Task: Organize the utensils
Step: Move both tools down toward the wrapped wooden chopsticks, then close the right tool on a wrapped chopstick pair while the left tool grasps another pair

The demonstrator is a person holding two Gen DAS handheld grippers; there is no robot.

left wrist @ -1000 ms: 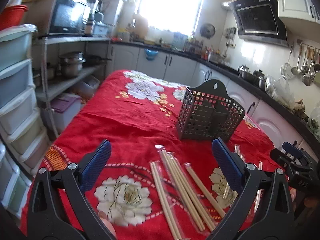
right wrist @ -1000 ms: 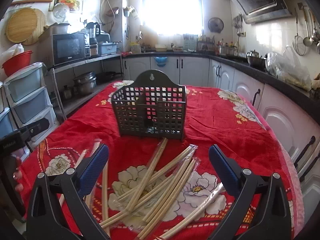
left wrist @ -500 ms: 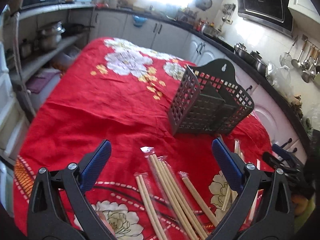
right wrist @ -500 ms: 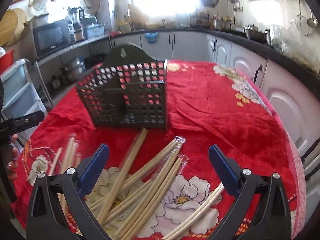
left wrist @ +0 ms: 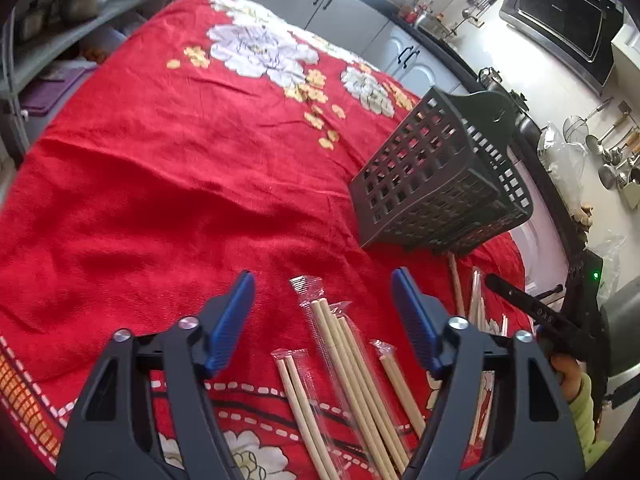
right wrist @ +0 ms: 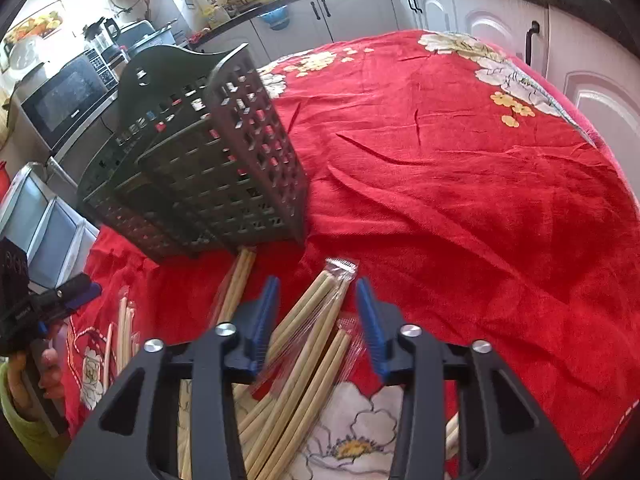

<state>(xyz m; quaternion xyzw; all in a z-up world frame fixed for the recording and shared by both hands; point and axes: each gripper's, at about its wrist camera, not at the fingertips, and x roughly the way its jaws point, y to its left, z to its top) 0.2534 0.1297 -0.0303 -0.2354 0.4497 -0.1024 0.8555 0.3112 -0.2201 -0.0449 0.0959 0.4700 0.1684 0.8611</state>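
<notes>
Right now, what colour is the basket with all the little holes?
Dark grey basket, seen best in the right wrist view.

Microwave point(right wrist: 66, 96) on shelf; range hood point(left wrist: 560, 20) on wall.

My left wrist camera low over the red floral tablecloth point(left wrist: 160, 184), facing forward-right, my right wrist camera nearer, facing forward-left, both views sharing the grey utensil basket point(left wrist: 436, 184) and wrapped chopsticks point(right wrist: 304, 344).
</notes>
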